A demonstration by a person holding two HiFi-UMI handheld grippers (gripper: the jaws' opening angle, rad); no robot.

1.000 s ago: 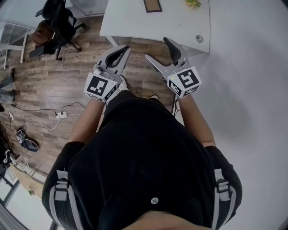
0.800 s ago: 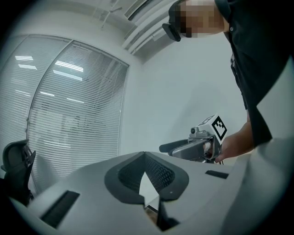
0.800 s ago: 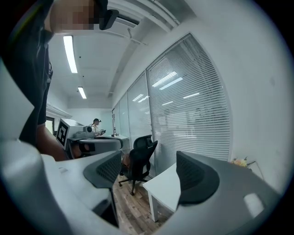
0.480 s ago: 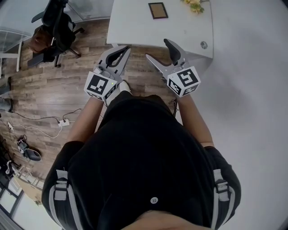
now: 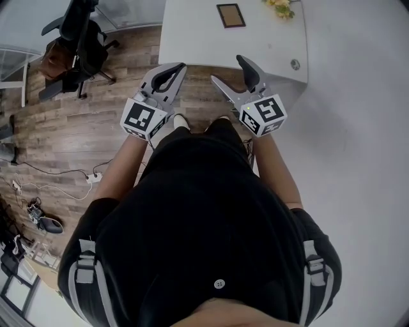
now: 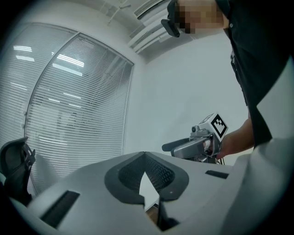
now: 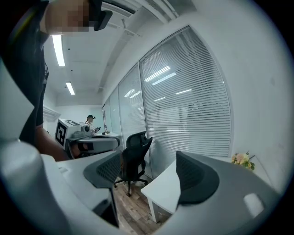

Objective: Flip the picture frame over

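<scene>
1. While both grippers hang over the wooden floor (image 5: 83, 121) in the head view, the picture frame (image 5: 231, 15) lies flat on the white table (image 5: 192, 38) ahead. It is well apart from both pairs of jaws and touched by neither. It is a small rectangle, a dark border round a brown panel. Yellow flowers (image 5: 279, 6) sit further right on the table, and a round grommet (image 5: 294, 64) is set near its right corner. The left gripper (image 5: 179, 66) has its grey fingers drawn together into a loop. The right gripper (image 5: 228, 70) has its fingers splayed in a V. A black office chair (image 5: 80, 38) stands on the planks at left.
2. From the left gripper view, the ribbed black pads (image 6: 158, 172) meet at their tips with only a thin sliver of gap behind, and nothing is held. Beyond them are slatted blinds (image 6: 69, 128) and the right gripper with its marker cube.
3. From the right gripper view, the jaws stand wide apart and empty. Their curved dark pads frame the office chair and a corner of the white table, with the flowers at the table's right.
</scene>
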